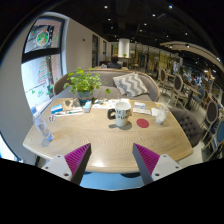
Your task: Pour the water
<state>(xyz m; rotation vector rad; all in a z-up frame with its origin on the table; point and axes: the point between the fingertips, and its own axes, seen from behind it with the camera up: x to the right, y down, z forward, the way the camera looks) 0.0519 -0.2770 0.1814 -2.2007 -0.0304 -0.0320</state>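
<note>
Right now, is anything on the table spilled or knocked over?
Nothing stands out. The white cup stands upright on the wooden table, with the potted plant upright behind it. I see no puddle or tipped item. A red coaster lies flat beside the cup. The gripper has its fingers open, holding nothing, short of the cup.

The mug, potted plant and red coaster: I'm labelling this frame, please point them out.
mug (122, 113), gripper view, white side wall.
potted plant (84, 82), gripper view, green leaves.
red coaster (143, 123), gripper view, its centre.
</note>
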